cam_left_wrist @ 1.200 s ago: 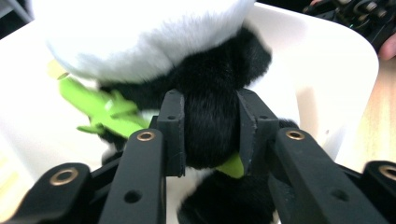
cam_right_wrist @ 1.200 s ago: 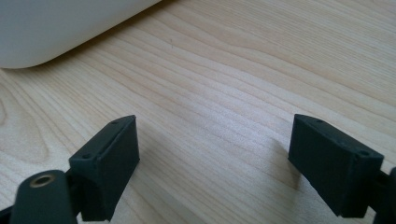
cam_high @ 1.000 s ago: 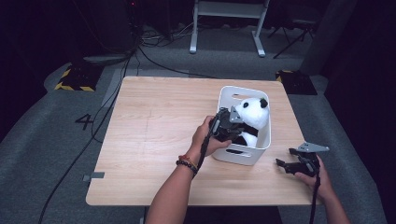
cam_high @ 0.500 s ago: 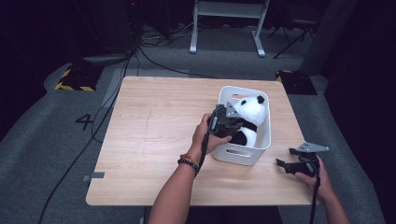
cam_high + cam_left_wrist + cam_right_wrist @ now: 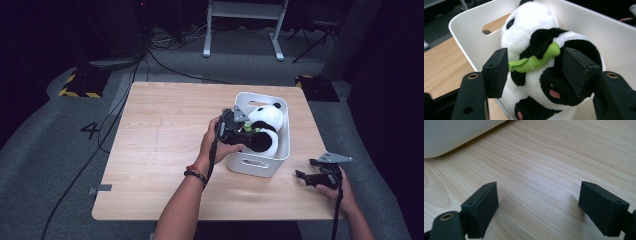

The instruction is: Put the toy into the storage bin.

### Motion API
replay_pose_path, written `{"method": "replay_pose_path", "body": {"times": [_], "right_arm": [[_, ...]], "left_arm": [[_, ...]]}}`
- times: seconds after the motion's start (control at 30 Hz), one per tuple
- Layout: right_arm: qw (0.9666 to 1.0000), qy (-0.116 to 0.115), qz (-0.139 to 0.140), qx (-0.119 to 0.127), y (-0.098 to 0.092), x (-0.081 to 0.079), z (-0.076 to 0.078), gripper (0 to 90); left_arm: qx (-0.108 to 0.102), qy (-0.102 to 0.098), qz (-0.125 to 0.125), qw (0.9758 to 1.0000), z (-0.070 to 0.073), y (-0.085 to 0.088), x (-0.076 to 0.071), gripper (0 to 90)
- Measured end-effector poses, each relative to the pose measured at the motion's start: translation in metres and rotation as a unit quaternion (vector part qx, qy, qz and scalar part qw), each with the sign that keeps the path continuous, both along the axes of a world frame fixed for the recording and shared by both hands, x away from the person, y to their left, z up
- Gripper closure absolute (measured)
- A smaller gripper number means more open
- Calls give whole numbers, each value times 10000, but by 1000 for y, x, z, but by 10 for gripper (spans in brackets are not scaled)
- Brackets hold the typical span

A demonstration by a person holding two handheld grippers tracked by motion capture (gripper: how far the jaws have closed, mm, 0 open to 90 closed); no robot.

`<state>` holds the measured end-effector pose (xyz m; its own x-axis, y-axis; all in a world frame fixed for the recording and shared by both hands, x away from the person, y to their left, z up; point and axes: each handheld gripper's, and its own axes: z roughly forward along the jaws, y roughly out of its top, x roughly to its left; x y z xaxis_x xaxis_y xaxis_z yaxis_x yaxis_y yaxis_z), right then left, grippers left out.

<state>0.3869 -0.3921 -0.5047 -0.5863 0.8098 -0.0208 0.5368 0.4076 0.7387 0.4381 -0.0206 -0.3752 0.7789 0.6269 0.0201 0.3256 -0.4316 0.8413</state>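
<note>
A black-and-white plush panda [image 5: 534, 32] with a green bamboo stalk [image 5: 536, 60] lies in a white plastic bin [image 5: 584, 22] on the wooden table. In the high view the panda [image 5: 265, 120] rests in the bin [image 5: 260, 165] at the table's right. My left gripper [image 5: 245, 131] reaches over the bin's near-left rim. Its jaws have just been opening, and the left gripper [image 5: 536, 71] now stands open with the panda's belly between the pads, not pressed. My right gripper [image 5: 305, 170] hovers open over bare wood right of the bin; in its own view the right gripper [image 5: 539, 202] holds nothing.
The bin's rounded wall [image 5: 454, 135] lies just ahead-left of the right gripper. The wooden table [image 5: 165, 145] has wide bare room to the left. Cables and a metal stand [image 5: 245, 30] sit on the grey floor beyond the far edge.
The left gripper's jaws have spread apart from the panda, which has settled a little lower in the bin. The right gripper has stayed where it was.
</note>
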Motion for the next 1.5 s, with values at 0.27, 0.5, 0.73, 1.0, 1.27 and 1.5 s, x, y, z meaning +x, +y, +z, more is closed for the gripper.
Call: {"method": "replay_pose_path", "body": {"times": [0.27, 0.5, 0.73, 1.0, 1.27, 1.5], "right_arm": [[10000, 0, -1, 1, 0, 0, 0, 162], [10000, -8, 8, -9, 0, 0, 0, 162], [10000, -11, -5, -3, 0, 0, 0, 161], [10000, -5, 6, -5, 0, 0, 0, 162], [10000, -3, 10, -2, 0, 0, 0, 162], [10000, -3, 9, -3, 0, 0, 0, 161]], "left_arm": [[97, 72, 89, 9999, 0, -5, 0, 282], [60, 165, 67, 9998, 0, -11, 0, 254], [-90, 171, 26, 9998, 4, -13, -1, 208], [-184, 16, 125, 9998, 10, -20, 0, 172], [-133, -25, 46, 9999, 15, -19, -5, 170], [-159, -112, -25, 9998, 23, -10, -10, 170]]}}
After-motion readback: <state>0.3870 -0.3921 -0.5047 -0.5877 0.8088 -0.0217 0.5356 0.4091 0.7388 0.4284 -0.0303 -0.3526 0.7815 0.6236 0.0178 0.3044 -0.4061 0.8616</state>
